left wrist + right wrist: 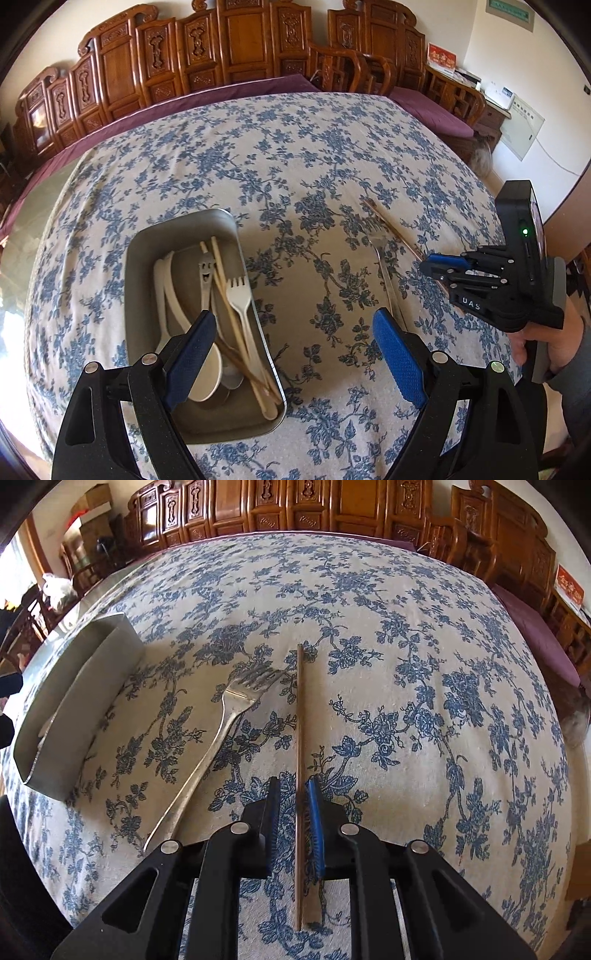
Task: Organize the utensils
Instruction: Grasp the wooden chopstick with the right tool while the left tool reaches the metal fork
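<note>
A metal tray (144, 243) on the flowered tablecloth holds white spoons, a white plastic fork (240, 306), a smiley metal utensil and wooden chopsticks (225, 284). My left gripper (291, 354) is open and empty above the tray's near right edge. A metal fork (218, 734) and a brown chopstick (300, 716) lie on the cloth to the tray's right. My right gripper (293, 794) straddles the chopstick, jaws nearly closed, the right pad touching it; a gap shows on the left side. It also shows in the left wrist view (439, 267).
The tray shows at the left in the right wrist view (74, 709). Carved wooden screens and chairs (236, 48) stand behind the table, with purple cushions (432, 110) at the far right. The tablecloth (295, 155) runs to the far edge.
</note>
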### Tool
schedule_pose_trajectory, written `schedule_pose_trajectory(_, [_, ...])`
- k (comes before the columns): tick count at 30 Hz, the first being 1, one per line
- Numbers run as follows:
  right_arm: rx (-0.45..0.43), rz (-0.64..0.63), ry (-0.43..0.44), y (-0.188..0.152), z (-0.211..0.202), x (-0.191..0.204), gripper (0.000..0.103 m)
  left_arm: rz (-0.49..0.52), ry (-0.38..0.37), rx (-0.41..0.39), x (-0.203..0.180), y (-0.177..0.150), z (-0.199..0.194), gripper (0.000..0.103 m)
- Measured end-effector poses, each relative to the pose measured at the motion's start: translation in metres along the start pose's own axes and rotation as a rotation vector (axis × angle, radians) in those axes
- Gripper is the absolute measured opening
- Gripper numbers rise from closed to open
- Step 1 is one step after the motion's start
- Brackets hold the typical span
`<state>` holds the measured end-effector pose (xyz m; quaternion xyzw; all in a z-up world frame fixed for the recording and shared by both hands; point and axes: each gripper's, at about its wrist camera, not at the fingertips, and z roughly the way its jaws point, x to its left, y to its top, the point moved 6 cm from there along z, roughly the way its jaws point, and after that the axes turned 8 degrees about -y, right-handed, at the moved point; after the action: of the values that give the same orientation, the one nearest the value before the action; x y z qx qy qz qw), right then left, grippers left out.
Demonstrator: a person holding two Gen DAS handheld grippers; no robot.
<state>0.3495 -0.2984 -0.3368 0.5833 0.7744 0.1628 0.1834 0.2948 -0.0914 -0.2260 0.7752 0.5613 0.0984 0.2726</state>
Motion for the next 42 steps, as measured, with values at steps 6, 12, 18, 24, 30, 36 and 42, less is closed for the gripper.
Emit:
schedule_pose_trajectory(6, [0.007, -0.03, -0.038, -0.002, 0.0, -0.003, 0.007, 0.009, -0.013, 0.016, -0.006, 0.008, 0.017, 0.083])
schedule_pose_trajectory(12, [0.021, 0.006, -0.001, -0.013, -0.006, -0.01, 0.006, 0.035, -0.024, 0.034, -0.021, 0.02, 0.042, 0.083])
schedule_pose_trajectory(18, [0.012, 0.052, 0.013, -0.026, -0.018, -0.024, 0.006, 0.062, -0.039, 0.07, -0.039, 0.023, 0.069, 0.083])
schedule_pose_trajectory(24, [-0.003, 0.093, 0.013, -0.038, -0.027, -0.038, 0.006, 0.092, -0.032, 0.115, -0.053, 0.024, 0.095, 0.083])
schedule_pose_trajectory(30, [0.003, 0.11, 0.013, -0.049, -0.025, -0.047, 0.006, 0.095, -0.028, 0.131, -0.059, 0.033, 0.117, 0.081])
schedule_pose_trajectory(36, [0.005, 0.122, 0.016, -0.055, -0.024, -0.053, 0.006, 0.115, -0.046, 0.13, -0.068, 0.042, 0.133, 0.059])
schedule_pose_trajectory(42, [0.002, 0.13, 0.023, -0.059, -0.024, -0.052, 0.007, 0.124, -0.04, 0.129, -0.071, 0.046, 0.148, 0.034])
